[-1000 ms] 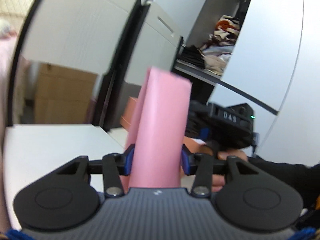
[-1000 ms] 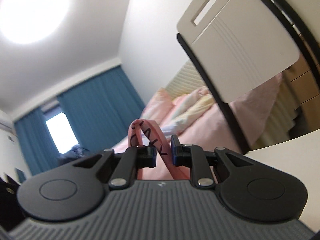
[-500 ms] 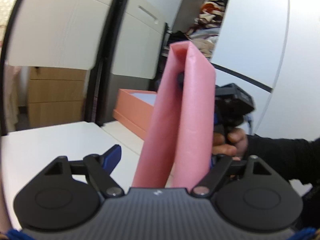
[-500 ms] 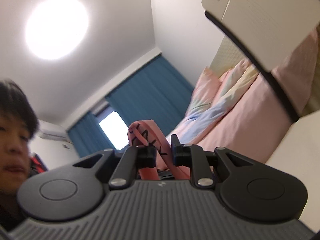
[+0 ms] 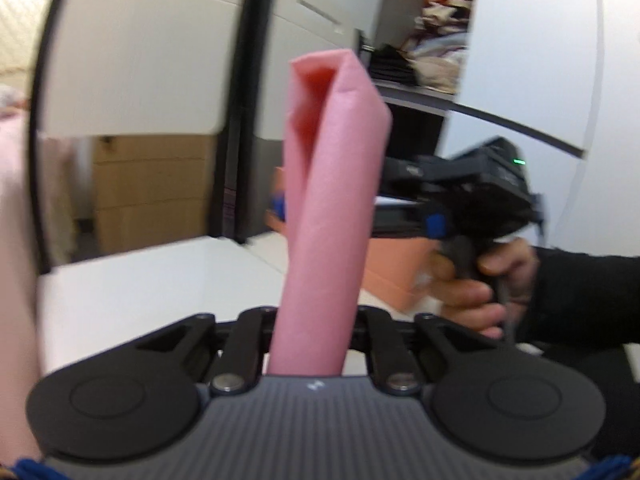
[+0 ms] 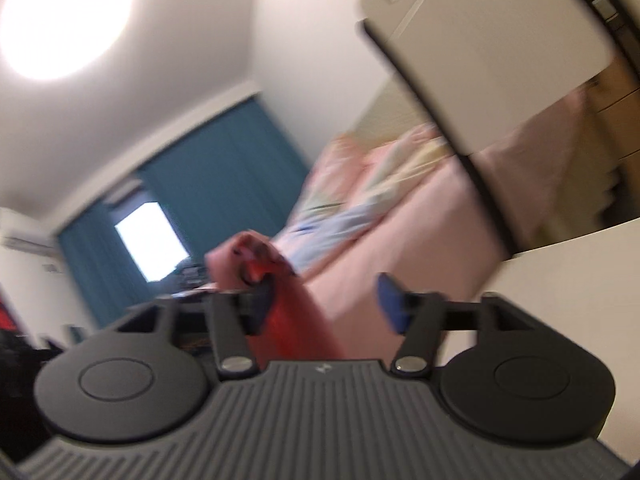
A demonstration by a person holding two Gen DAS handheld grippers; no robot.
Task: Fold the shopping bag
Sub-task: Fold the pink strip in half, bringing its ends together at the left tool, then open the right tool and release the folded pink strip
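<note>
above the table (image 5: 152,280), the left gripper (image 5: 310,320) has just clamped the pink bag (image 5: 336,200); the right gripper (image 6: 324,300) has just spread.

Blue curtains (image 6: 224,176) frame a window (image 6: 152,248); ceiling light (image 6: 64,20) glows.

The left gripper (image 5: 310,320) has just been closed tight; the right gripper (image 6: 324,300) has just been opened, its handle gripped by a hand (image 5: 480,280)

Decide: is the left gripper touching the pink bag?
Touching. The left wrist view shows the left gripper, whose jaws have just been closing, pinching the folded pink bag from both sides.
</note>
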